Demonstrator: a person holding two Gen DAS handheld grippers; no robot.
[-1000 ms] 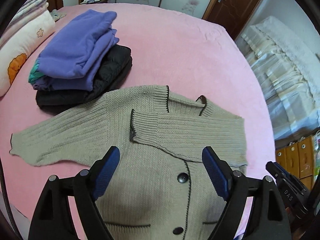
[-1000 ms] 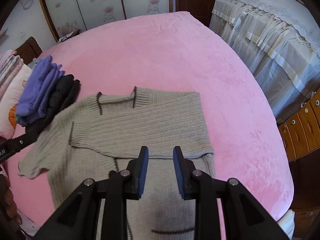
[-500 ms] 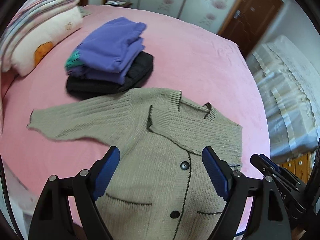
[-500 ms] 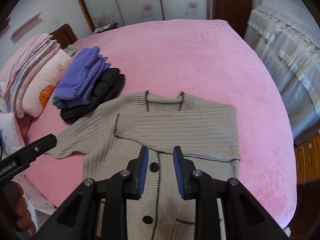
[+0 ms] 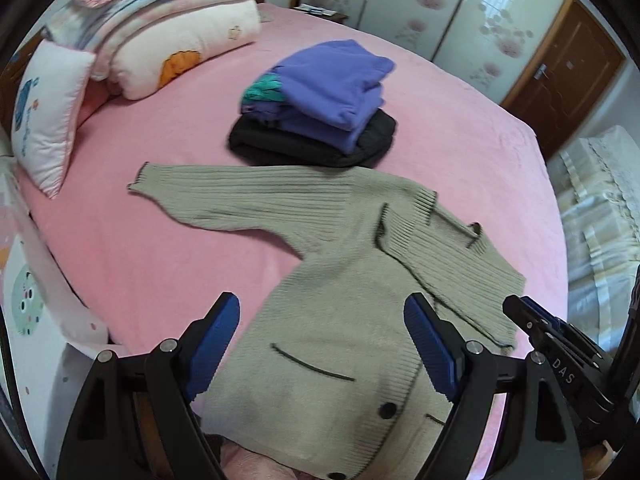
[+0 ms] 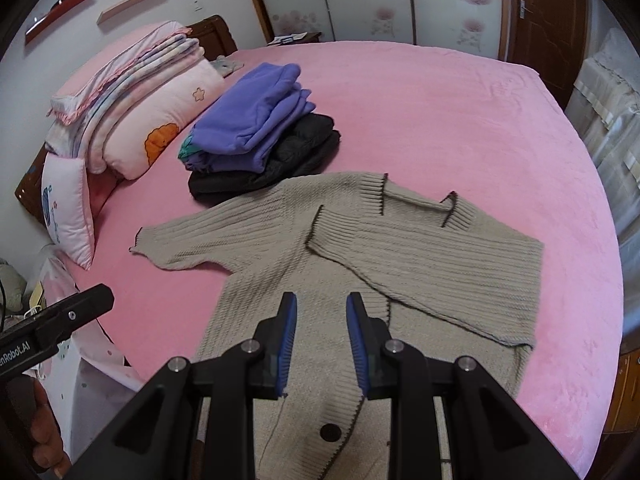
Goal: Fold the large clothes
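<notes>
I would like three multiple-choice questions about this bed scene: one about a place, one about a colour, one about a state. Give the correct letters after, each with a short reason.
1. Where does the folded clothes pile lie?
A. beyond the cardigan's outstretched sleeve
B. on the pillows
C. on the floor

2. What colour is the garment at the bottom of the pile?
A. white
B. black
C. red

3. How do the sleeves of the beige cardigan lie?
A. both stretched out
B. both folded in
C. one folded across the chest, one stretched out

Answers:
1 A: the pile sits on the pink bed just past the outstretched sleeve.
2 B: a black garment lies under the purple ones.
3 C: the folded sleeve crosses the chest; the other points toward the pillows.
</notes>
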